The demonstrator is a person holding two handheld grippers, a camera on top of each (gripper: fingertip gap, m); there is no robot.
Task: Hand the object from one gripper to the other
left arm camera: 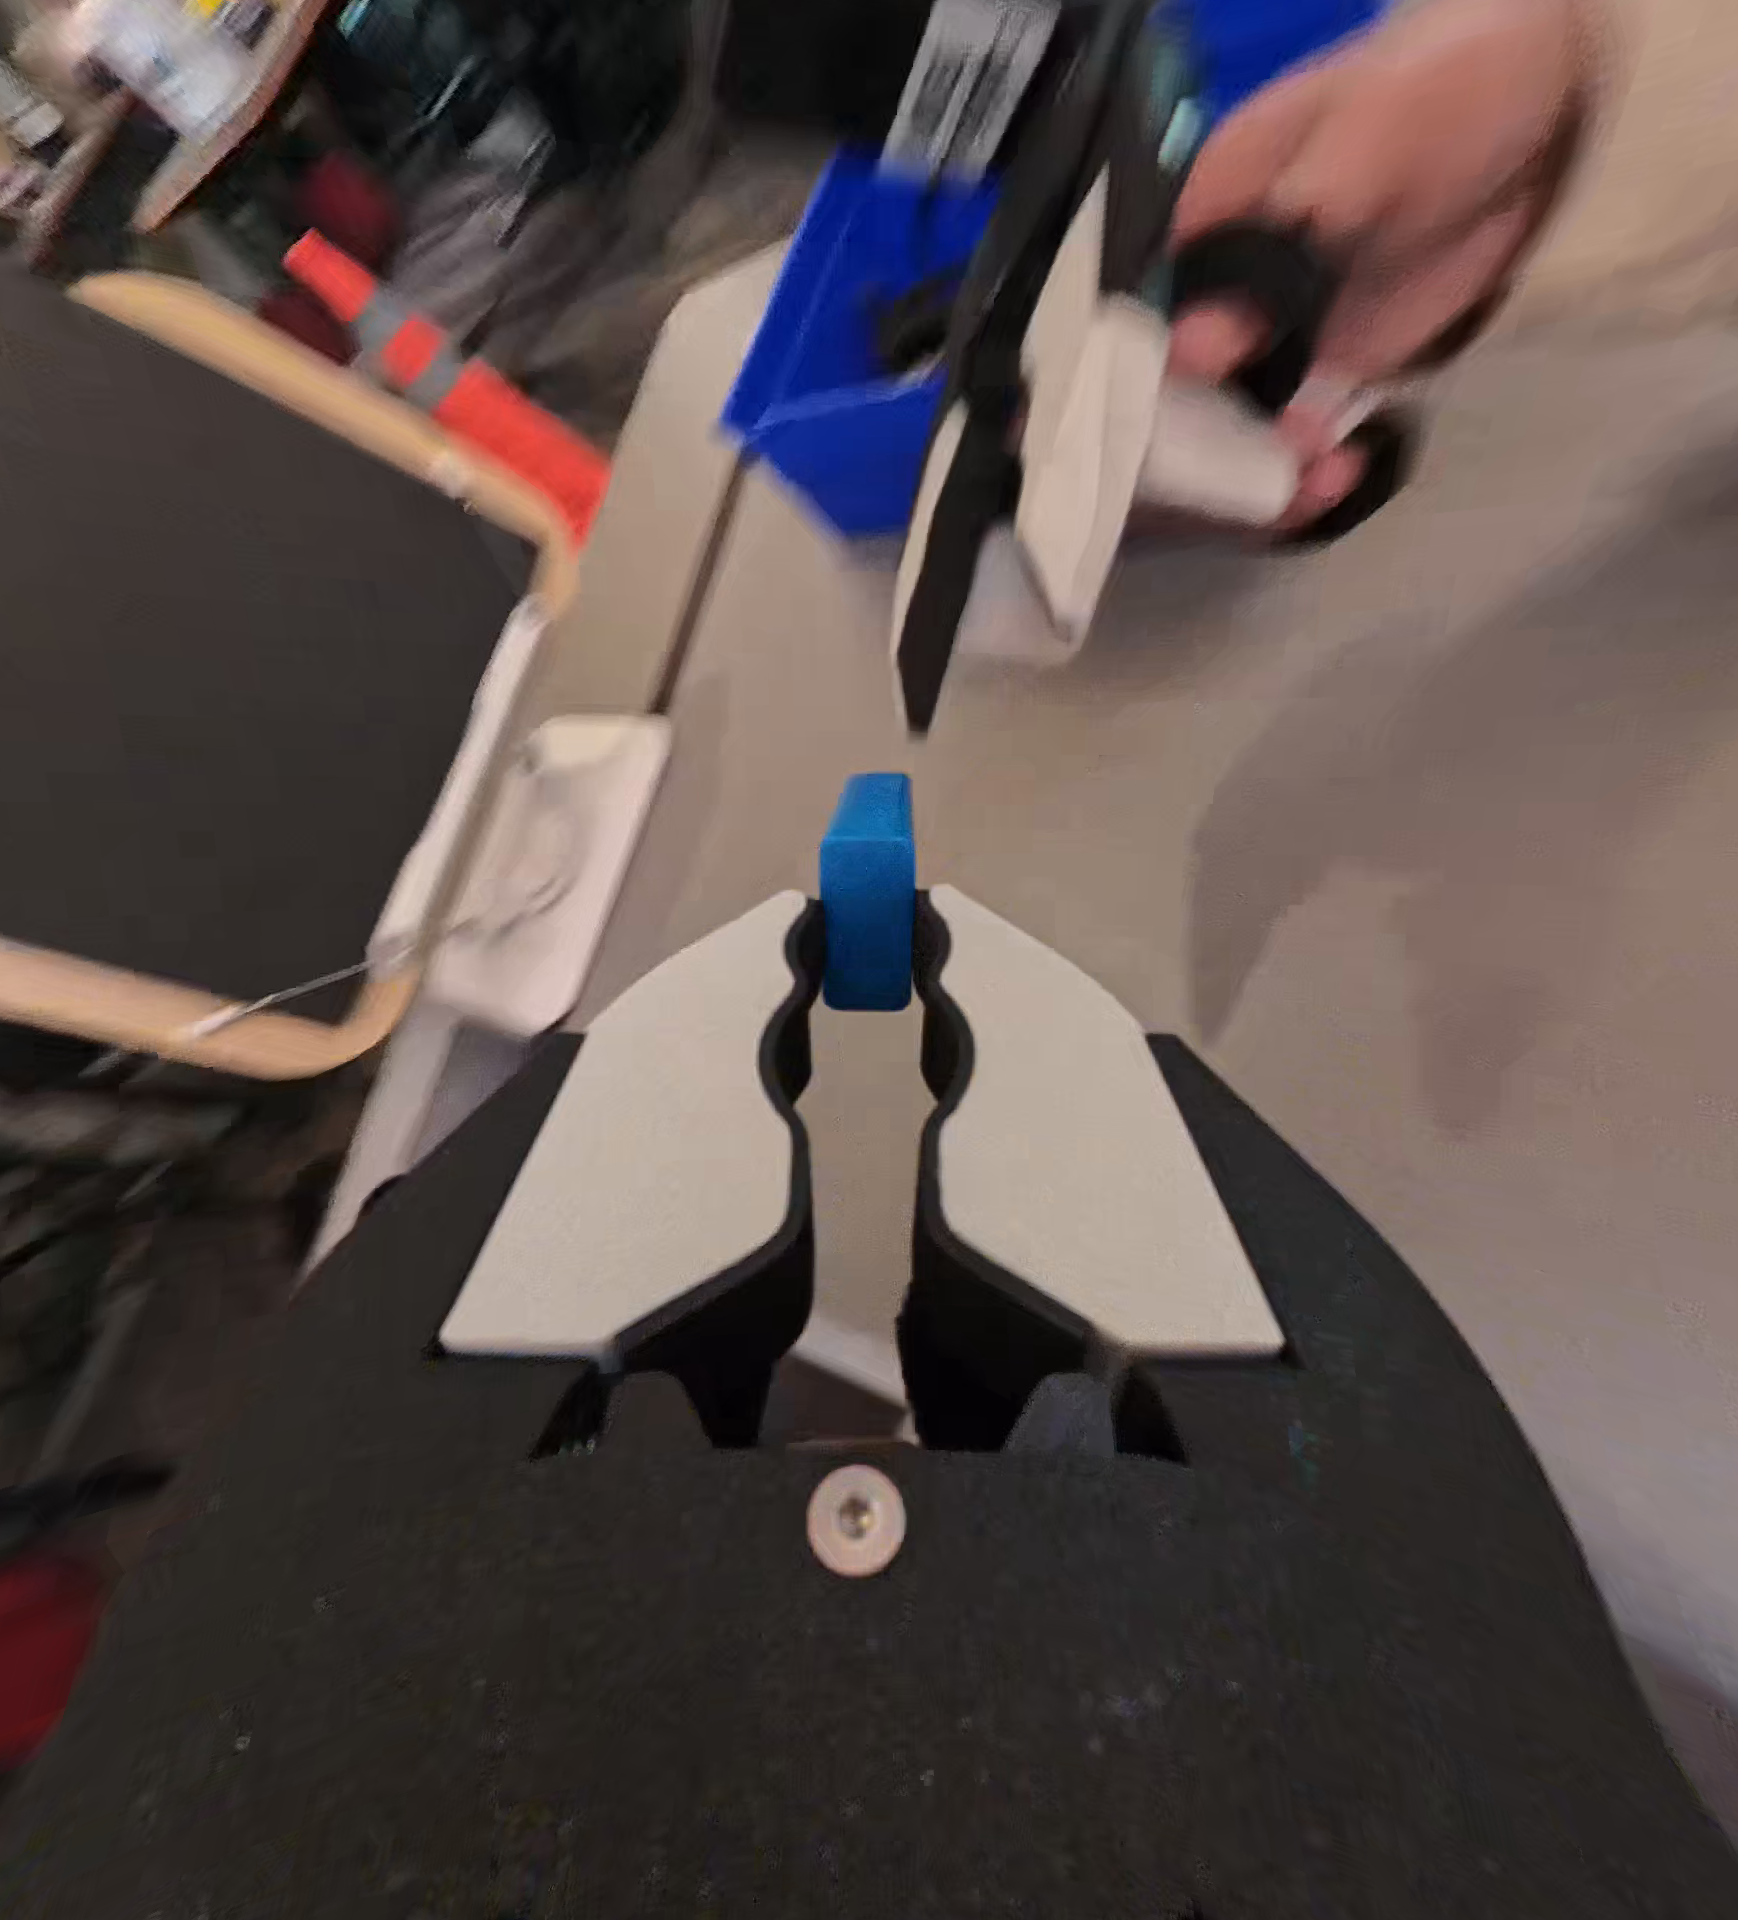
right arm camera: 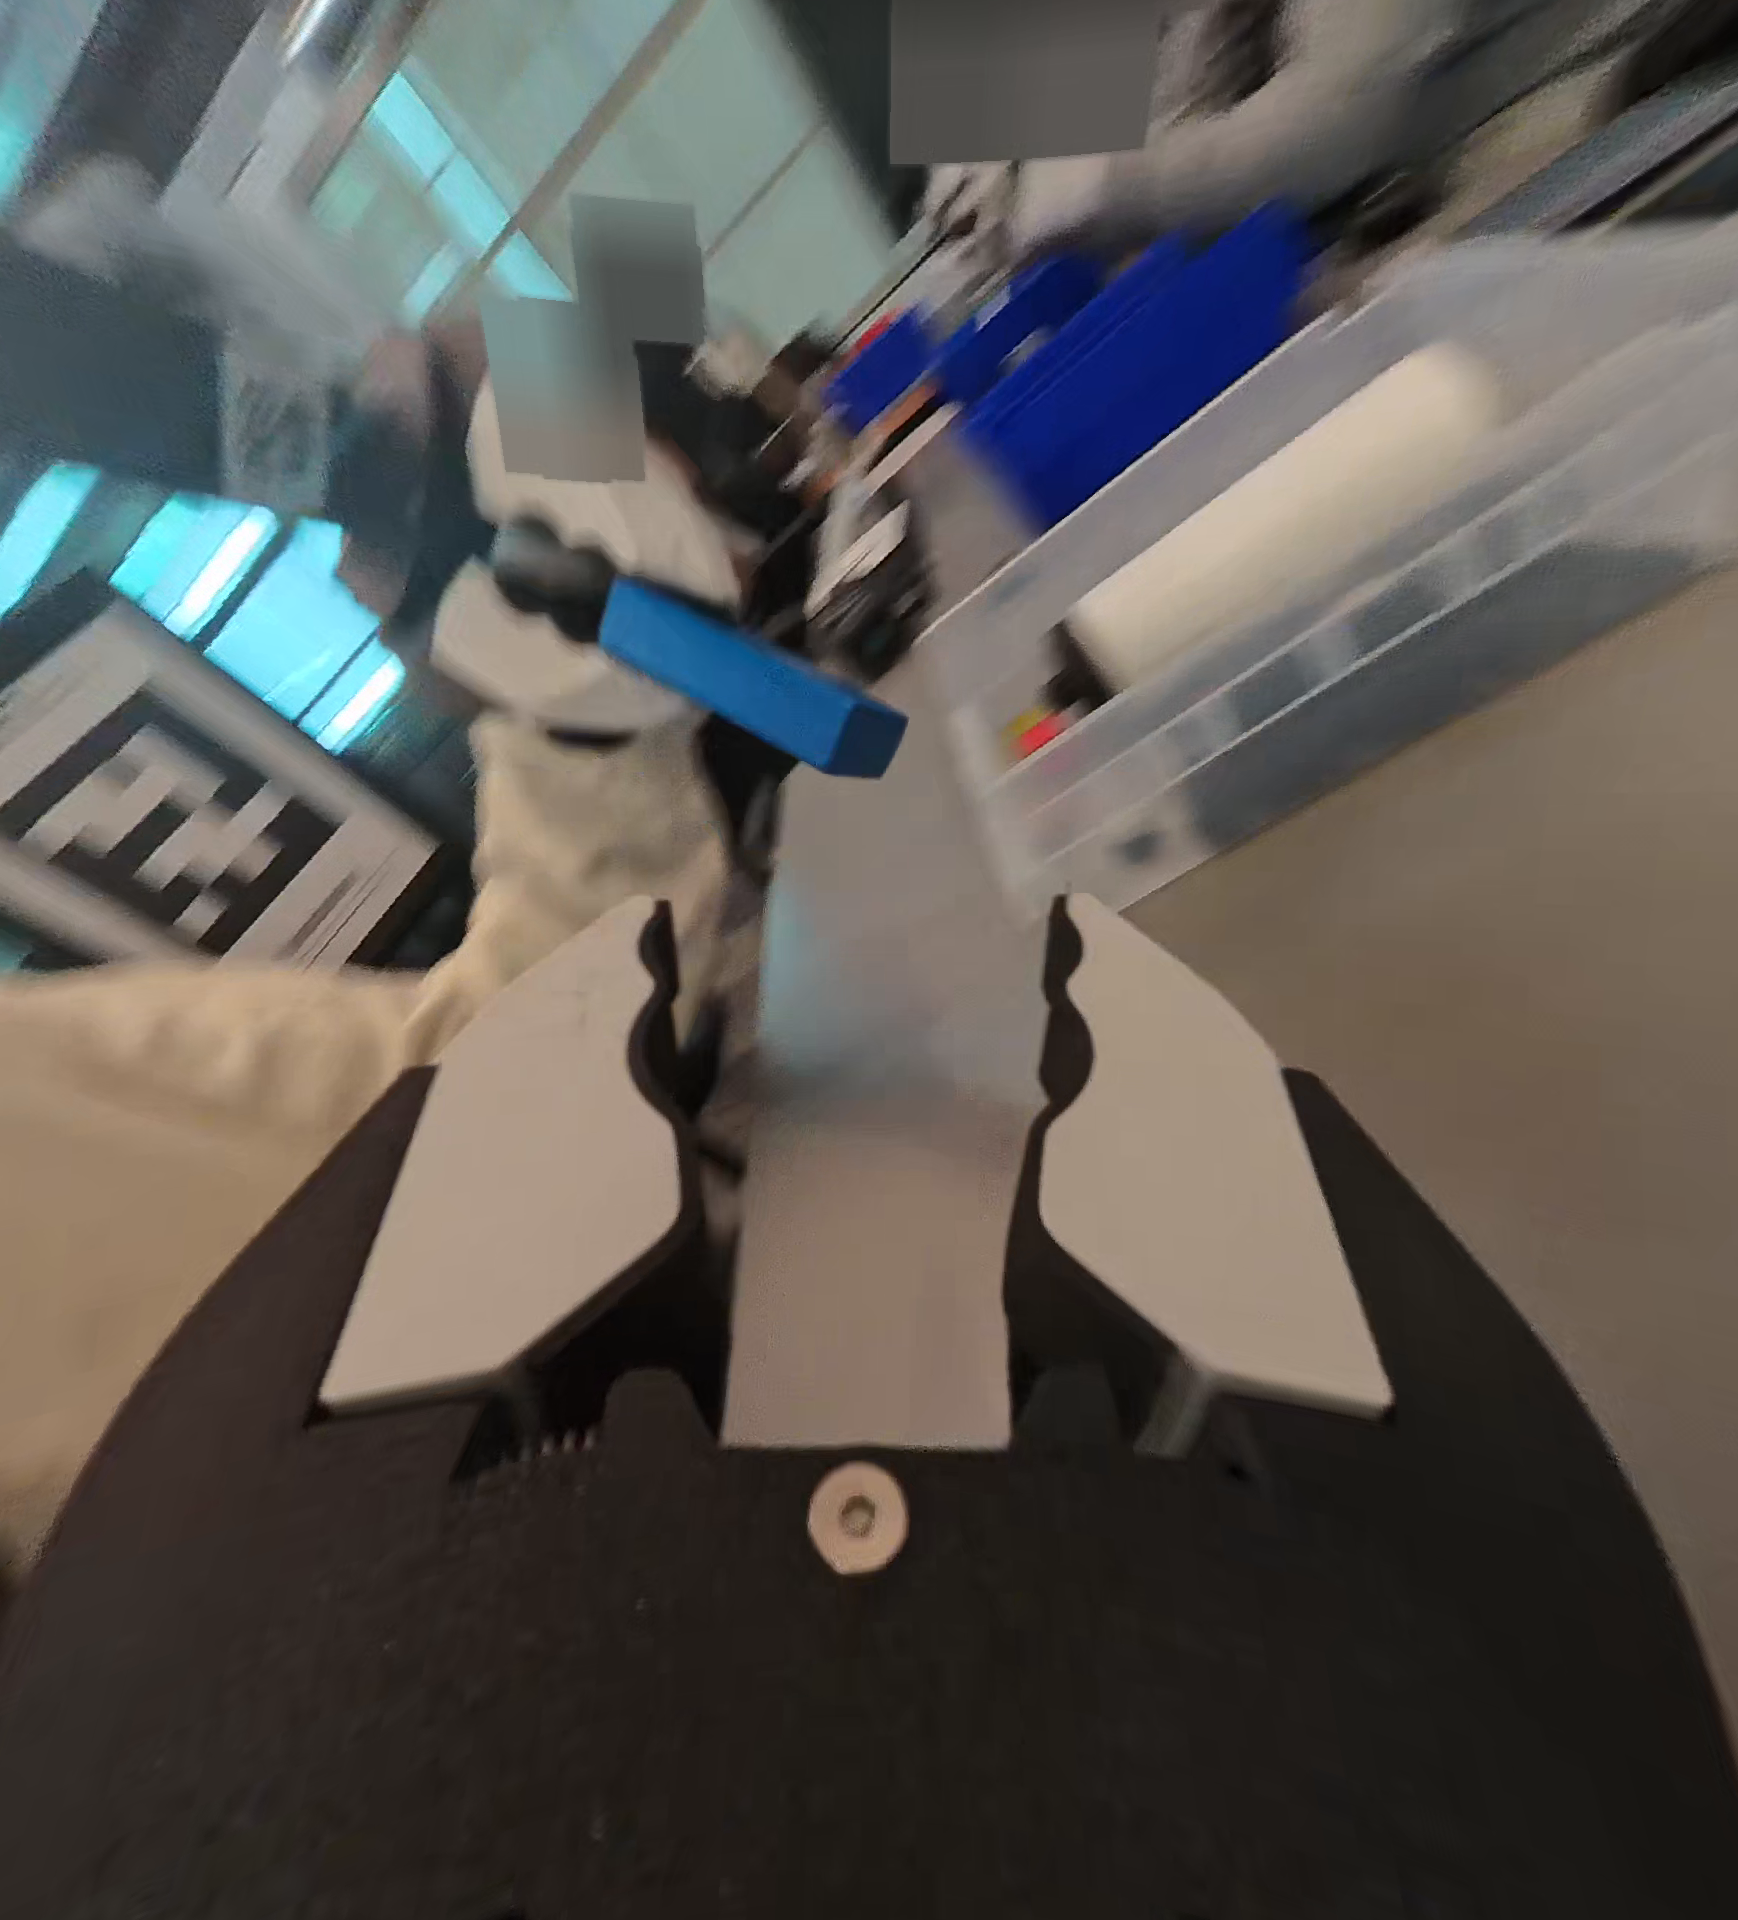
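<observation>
My left gripper (left arm camera: 867, 914) is shut on a blue block (left arm camera: 867, 904), which stands out forward past the fingertips. The right gripper (left arm camera: 990, 488) shows blurred above and beyond it, held by a hand (left arm camera: 1364, 197), tips pointing down toward the block with a gap between. In the right wrist view my right gripper (right arm camera: 854, 925) is open and empty. The blue block (right arm camera: 751, 681) lies ahead of it, tilted, held at its far end by the left gripper (right arm camera: 574, 582), which is blurred.
A dark chair with a wooden frame (left arm camera: 325, 353) stands at left, an orange cone (left arm camera: 449, 374) behind it. A blue bin (left arm camera: 844, 353) sits on the beige table (left arm camera: 1467, 935). Clear plastic trays (right arm camera: 1364, 582) and blue bins (right arm camera: 1135, 364) line the right. A patterned marker board (right arm camera: 158, 810) is at left. My hands' fingertips stand some 8 cm from each other.
</observation>
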